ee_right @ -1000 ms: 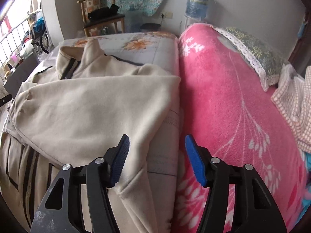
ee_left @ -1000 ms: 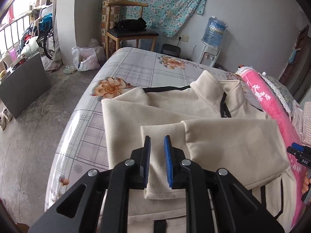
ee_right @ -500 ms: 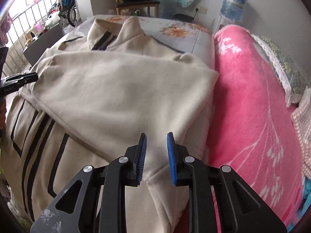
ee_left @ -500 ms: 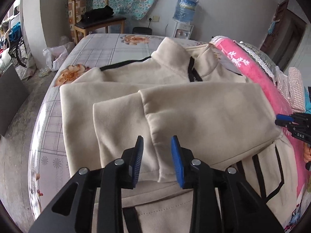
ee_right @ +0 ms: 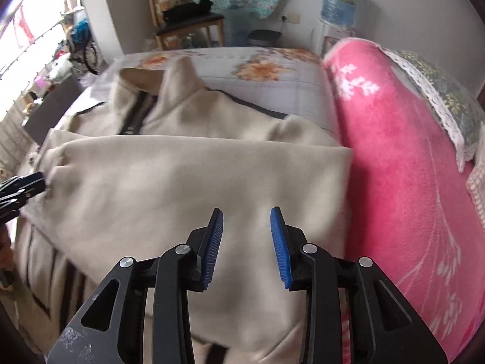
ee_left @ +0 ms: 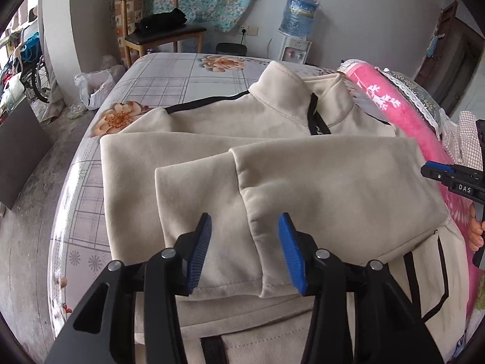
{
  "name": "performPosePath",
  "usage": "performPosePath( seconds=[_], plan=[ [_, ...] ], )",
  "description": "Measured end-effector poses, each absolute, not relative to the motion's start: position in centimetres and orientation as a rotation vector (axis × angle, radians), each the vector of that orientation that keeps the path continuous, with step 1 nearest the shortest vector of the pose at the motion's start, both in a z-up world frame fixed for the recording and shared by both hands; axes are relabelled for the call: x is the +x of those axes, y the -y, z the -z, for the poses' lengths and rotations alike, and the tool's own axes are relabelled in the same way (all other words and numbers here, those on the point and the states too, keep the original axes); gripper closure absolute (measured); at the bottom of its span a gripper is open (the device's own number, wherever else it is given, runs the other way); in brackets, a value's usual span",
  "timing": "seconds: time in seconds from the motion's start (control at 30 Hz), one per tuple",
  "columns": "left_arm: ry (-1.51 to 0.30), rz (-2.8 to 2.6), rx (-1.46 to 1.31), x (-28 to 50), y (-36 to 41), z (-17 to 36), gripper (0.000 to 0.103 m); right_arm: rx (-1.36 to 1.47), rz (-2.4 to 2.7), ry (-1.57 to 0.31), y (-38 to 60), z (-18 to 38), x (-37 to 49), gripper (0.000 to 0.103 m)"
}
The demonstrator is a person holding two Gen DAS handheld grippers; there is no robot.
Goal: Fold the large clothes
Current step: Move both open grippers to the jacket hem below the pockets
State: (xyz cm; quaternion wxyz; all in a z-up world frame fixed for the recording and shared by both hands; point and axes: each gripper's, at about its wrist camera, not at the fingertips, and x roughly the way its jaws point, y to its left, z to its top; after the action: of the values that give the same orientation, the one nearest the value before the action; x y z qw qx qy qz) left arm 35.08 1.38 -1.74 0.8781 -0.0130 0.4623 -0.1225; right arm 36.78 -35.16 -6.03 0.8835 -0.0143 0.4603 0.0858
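A beige jacket (ee_left: 272,127) with black trim lies flat on the bed, collar toward the far end, both sleeves folded across its chest. My left gripper (ee_left: 245,227) hovers over the cuff (ee_left: 248,206) of the upper sleeve, its jaws opening, the cuff lying loose between the blue pads (ee_left: 201,251). My right gripper (ee_right: 246,218) hangs over the folded sleeve (ee_right: 182,182) near the jacket's right edge; its jaws are opening too, with cloth below them, not pinched. The right gripper (ee_left: 448,176) also shows at the right edge of the left wrist view, and the left gripper (ee_right: 21,188) at the left edge of the right wrist view.
A pink blanket (ee_right: 394,166) lies rolled along the jacket's right side, with a lace-edged pillow (ee_right: 439,97) behind it. The floral bed sheet (ee_left: 169,82) is bare past the collar. Beyond the bed stand a wooden chair (ee_left: 157,30) and a water dispenser (ee_left: 295,27). The bed's left edge drops to the floor.
Left jaws went from nearly shut around the cuff to wide apart, letting it lie. Right jaws closed on the sleeve edge, then parted again while that hand shifted left over the jacket.
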Motion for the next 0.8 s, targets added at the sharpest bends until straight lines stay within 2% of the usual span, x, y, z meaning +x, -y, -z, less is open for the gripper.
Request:
performPosePath(
  seconds=[0.1,0.17,0.3,0.33,0.43,0.53,0.7,0.8],
  plan=[
    [-1.034,0.28,-0.029,34.2,-0.5,2.9,0.052,-0.02,-0.319,-0.98,32.0,6.7,34.6,0.066],
    [-1.002,0.254,0.046,33.2,0.4,3.3,0.051,-0.122,-0.325,-1.013,29.7,8.5,33.6,0.06],
    [-0.994,0.22,0.062,32.0,0.3,2.2,0.051,-0.316,-0.208,-0.968,27.1,8.6,31.8,0.058],
    [-0.982,0.23,0.042,31.2,-0.1,1.4,0.051,-0.313,-0.187,-0.965,26.9,7.8,31.1,0.057],
    [-0.929,0.233,0.043,27.7,-1.1,-0.6,0.043,-0.238,-0.239,-0.911,26.8,5.7,27.4,0.043],
    [-0.917,0.235,0.049,23.4,-2.2,-1.1,0.036,-0.158,-0.258,-0.905,26.8,5.7,23.2,0.039],
    [-0.936,0.2,0.025,16.6,-3.3,0.2,0.028,-0.055,-0.235,-0.938,25.7,8.0,16.8,0.034],
    [-0.954,0.183,0.027,13.5,-3.1,2.5,0.024,-0.04,-0.216,-0.945,24.4,9.4,14.3,0.024]
  ],
)
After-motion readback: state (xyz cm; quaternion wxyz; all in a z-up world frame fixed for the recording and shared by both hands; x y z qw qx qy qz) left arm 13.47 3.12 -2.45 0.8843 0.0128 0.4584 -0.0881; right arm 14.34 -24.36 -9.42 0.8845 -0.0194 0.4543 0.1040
